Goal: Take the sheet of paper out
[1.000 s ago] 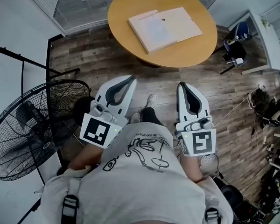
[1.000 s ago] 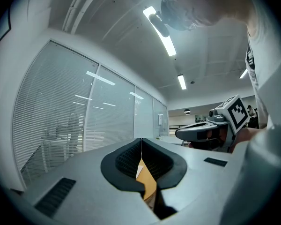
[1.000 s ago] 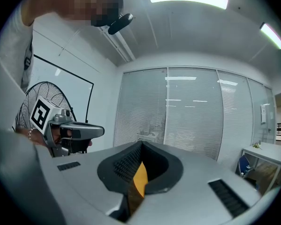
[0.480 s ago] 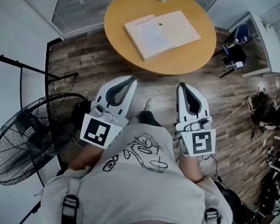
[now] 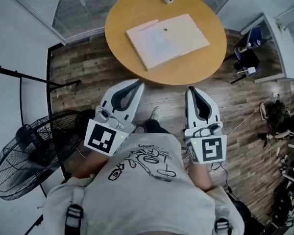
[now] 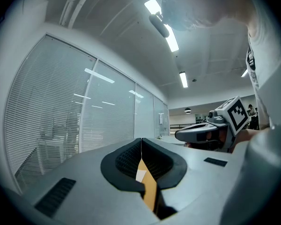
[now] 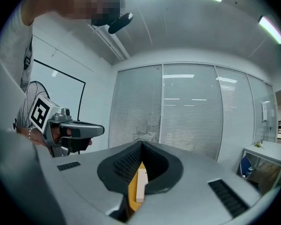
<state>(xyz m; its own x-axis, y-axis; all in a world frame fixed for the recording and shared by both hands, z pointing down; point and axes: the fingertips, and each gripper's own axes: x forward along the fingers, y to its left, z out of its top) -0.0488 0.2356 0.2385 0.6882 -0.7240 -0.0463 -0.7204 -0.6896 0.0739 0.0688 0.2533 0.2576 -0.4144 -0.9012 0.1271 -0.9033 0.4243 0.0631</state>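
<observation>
Lying well beyond left tongs (image 5: 138, 82), right tongs (image 5: 190, 88), both closed: seemingly the sheet (image 5: 155, 43).

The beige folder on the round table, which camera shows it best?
The head view: the beige folder lies whole and unobstructed on the round table. The left gripper view and the right gripper view each catch only a pale sliver of it, framed by the jaws.

Office, glass partitions with blinds (image 7: 187, 111), round wooden table (image 5: 186, 65), ceiling strip lights (image 6: 171, 37)
</observation>
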